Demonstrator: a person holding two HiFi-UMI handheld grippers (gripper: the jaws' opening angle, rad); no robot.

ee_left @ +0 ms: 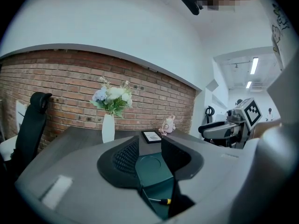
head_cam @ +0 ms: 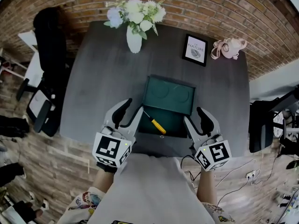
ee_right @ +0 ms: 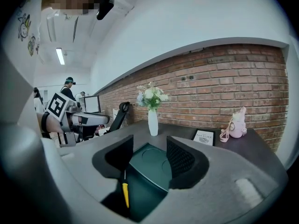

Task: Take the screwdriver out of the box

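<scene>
A dark grey table point(head_cam: 93, 78) stood against a brick wall point(head_cam: 210, 3), and the open green box point(head_cam: 180, 125) sat on its near half, roughly at the middle. Its lid point(head_cam: 169, 95) was raised along the far side and showed two round impressions on its inner face. The screwdriver point(head_cam: 154, 123) lay inside the box at its left part, set on a diagonal, with the yellow handle toward the near side and the thin shaft pointing to the far left corner. The left gripper point(head_cam: 133, 107) hung just beside the near left corner of the box, its jaws spread wide with nothing held. Its own view looked between them onto the box, with the yellow end of the screwdriver low in the gap. The right gripper point(head_cam: 193, 115) hung just beside the near right corner of the box. Its jaws stood equally wide apart and empty, and in its own view the box filled the gap, with the screwdriver at the left. Whether either gripper touched the box could not be told. At the far edge of the table stood a white vase point(head_cam: 134, 40) of pale flowers point(head_cam: 138, 12), to its right a small framed picture point(head_cam: 195, 49), and further right a pink figurine point(head_cam: 229, 47). A black office chair point(head_cam: 49, 55) stood off the table's left side.
</scene>
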